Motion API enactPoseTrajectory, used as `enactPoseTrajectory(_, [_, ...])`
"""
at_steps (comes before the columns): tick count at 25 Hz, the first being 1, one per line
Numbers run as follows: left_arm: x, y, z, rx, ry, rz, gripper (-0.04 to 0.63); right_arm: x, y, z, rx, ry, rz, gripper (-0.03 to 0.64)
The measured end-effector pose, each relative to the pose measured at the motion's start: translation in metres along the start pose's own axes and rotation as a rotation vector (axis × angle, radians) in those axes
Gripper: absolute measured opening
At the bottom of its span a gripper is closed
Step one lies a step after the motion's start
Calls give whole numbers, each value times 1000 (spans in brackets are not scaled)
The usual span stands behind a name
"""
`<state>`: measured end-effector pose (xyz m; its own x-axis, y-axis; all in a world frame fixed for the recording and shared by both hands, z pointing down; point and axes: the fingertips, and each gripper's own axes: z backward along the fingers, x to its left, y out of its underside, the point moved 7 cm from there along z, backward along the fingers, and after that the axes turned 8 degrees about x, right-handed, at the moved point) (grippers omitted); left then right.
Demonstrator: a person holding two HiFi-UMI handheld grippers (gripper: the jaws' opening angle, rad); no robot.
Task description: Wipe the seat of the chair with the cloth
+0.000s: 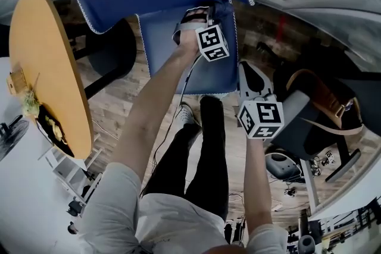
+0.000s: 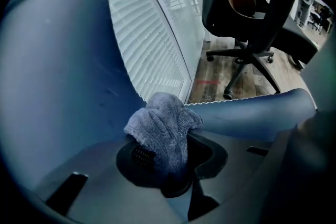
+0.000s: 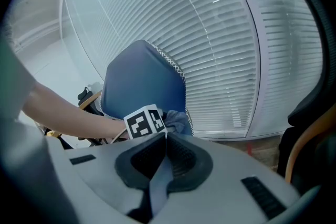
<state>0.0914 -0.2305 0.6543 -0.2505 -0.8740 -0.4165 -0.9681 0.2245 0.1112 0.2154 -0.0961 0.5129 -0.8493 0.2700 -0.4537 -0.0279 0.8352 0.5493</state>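
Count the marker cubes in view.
2. One cube on the left gripper, which holds the cloth over the chair seat; the other on the right gripper, beside the seat.

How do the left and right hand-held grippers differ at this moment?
The left hand-held gripper is shut on the grey cloth; the right hand-held gripper is shut on nothing. The left is over the blue chair seat; the right hangs beside its edge. Both point toward the chair.
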Motion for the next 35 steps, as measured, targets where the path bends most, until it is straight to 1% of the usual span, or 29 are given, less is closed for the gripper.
enactPoseTrajectory(3, [-4, -2, -9, 29, -7, 2, 110, 2, 7, -3, -7, 2, -29, 25])
enactPoseTrajectory(6, [-8, -4, -11, 38, 14, 36, 98, 6, 14, -6, -7, 1, -50, 25])
enactPoseTrajectory(8, [-15, -5, -7, 30, 34, 40, 91, 10, 18, -7, -7, 6, -58, 25])
enactPoseTrajectory(11, [-36, -3, 0, 1, 35, -20, 89, 17, 24, -6, -17, 8, -85, 26])
enactPoseTrajectory(14, [-51, -3, 7, -28, 74, -4, 89, 18, 29, -6, -20, 22, -96, 25])
enactPoseTrajectory(17, [-68, -1, 14, -48, 109, -17, 89, 19, 33, -1, -25, 42, -108, 26])
enactPoseTrajectory(20, [-80, 0, 19, -63, 131, -21, 89, 18, 36, 8, -59, 71, -141, 25])
enactPoseTrajectory(27, [-94, 6, 28, -77, 178, 2, 89, 15, 48, 21, -84, 105, -191, 25])
enactPoseTrajectory(32, [-118, 12, 41, -79, 212, -19, 90, 17, 49, 32, -109, 116, -220, 25])
enactPoseTrajectory(35, [-134, 16, 48, -79, 225, -9, 90, 18, 47, 37, -117, 119, -216, 26])
